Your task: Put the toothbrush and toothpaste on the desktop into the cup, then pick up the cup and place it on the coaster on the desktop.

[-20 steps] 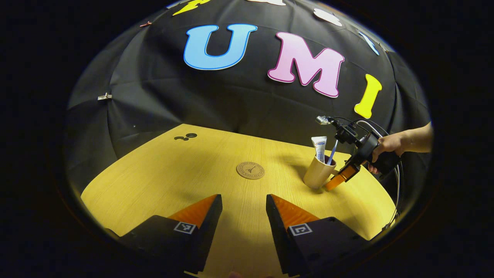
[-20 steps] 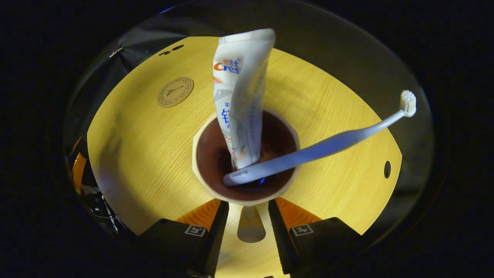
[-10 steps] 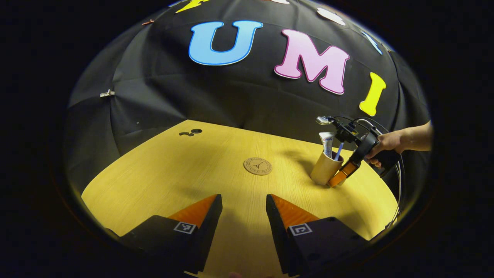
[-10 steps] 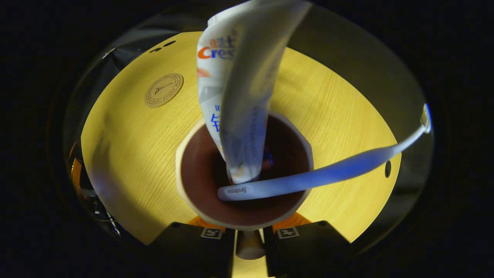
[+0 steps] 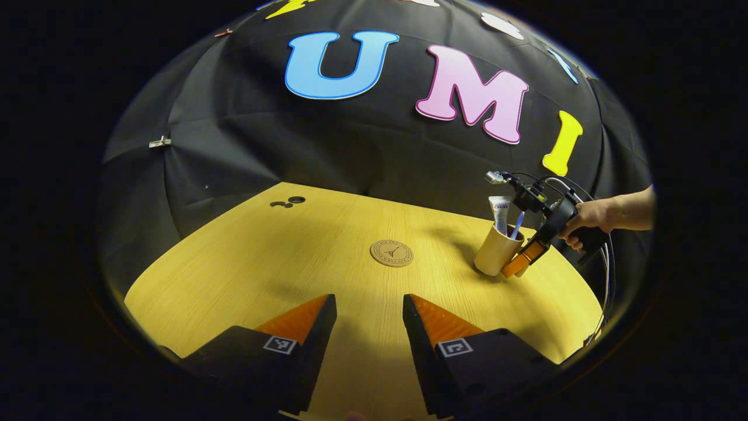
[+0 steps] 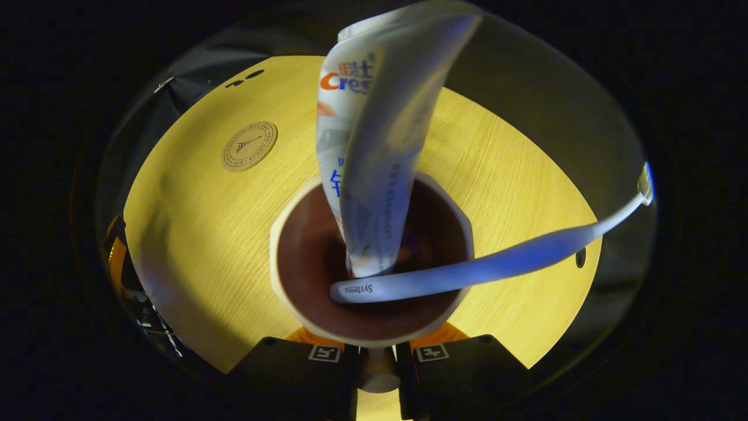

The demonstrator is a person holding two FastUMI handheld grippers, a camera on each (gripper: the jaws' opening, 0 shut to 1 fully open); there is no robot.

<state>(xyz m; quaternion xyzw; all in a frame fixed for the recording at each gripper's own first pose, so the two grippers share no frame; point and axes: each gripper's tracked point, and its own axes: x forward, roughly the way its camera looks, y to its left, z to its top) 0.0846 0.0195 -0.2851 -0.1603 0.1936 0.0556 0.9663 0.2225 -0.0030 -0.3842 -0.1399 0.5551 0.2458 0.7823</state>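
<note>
A tan cup [image 6: 304, 263] with a dark inside holds the white toothpaste tube [image 6: 374, 164] and the pale blue toothbrush [image 6: 497, 266], whose head leans out to the right. My right gripper [image 6: 377, 354] is shut on the cup's handle [image 6: 378, 371], which shows between the fingers. In the left gripper view the cup [image 5: 494, 252] stands at the table's right, tilted a little, with the right gripper [image 5: 522, 261] against its side, the tube [image 5: 501, 211] and the brush [image 5: 517, 225] sticking up. The round brown coaster [image 5: 391, 253] lies mid-table, also far left as the coaster [image 6: 249, 145]. My left gripper [image 5: 368, 310] hangs open over the near table.
A hand [image 5: 584, 219] holds the right gripper, with cables looping behind it. Small dark holes [image 5: 289, 202] mark the yellow wooden table [image 5: 263, 275] at its far left corner. A metal clip [image 5: 158, 142] sits on the cloth wall. The table's curved edge runs close to the cup's right.
The right gripper's fingers have shut on the cup's handle. The cup has grown larger in the right gripper view and shifted slightly up and right in the left gripper view.
</note>
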